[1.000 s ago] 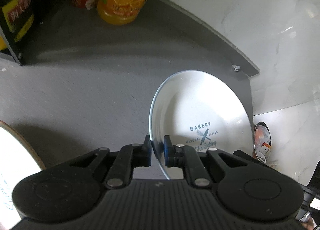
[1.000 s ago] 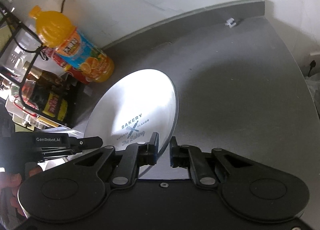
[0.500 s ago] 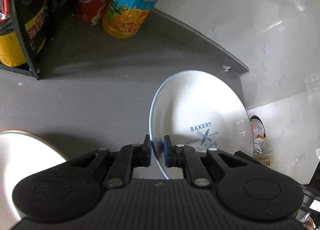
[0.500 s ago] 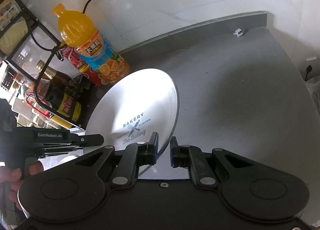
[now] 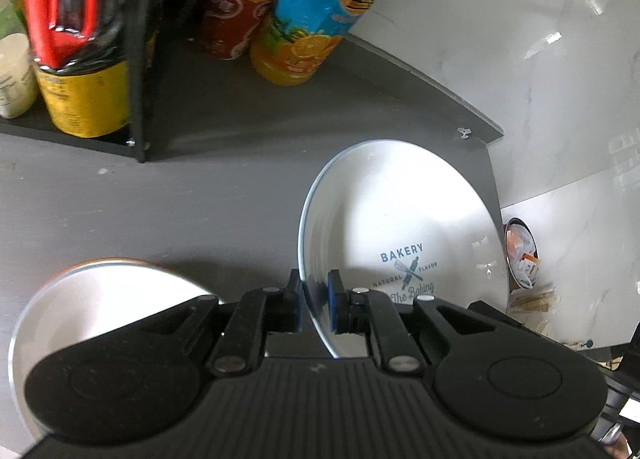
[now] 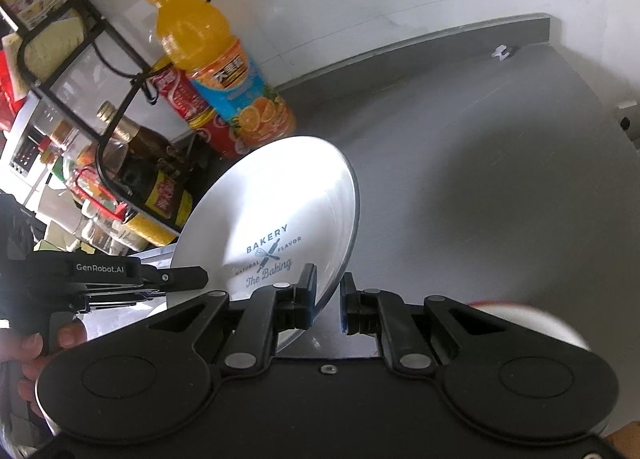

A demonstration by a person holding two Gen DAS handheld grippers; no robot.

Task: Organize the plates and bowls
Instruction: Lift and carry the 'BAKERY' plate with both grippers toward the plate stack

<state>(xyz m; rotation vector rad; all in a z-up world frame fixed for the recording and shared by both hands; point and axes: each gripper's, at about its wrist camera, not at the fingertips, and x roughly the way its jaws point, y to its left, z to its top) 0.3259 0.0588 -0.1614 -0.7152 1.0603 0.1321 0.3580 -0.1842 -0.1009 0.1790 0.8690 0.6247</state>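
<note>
The left tongs are closed narrow on the rim of a white plate, one blue pad on each face of the rim. The plate stands on edge, tilted, above the grey tabletop; its printed face carries the words "BAKERY" and "The Baking". The right tongs straddle the lower rim of the same plate. Their left pad lies against the printed face, while a small gap shows between the rim and the right pad, so a firm grip by the right tongs cannot be confirmed.

In the left wrist view, a second white plate with a thin brown rim lies flat on the tabletop, near its front edge, left of the held plate. In the right wrist view, a blurred white dish with a red rim shows behind the right finger.

Toward the back left corner of the tabletop stand an orange juice bottle, a red can beside it, and a black wire rack holding dark sauce bottles. A hand grips the left tool's handle.
</note>
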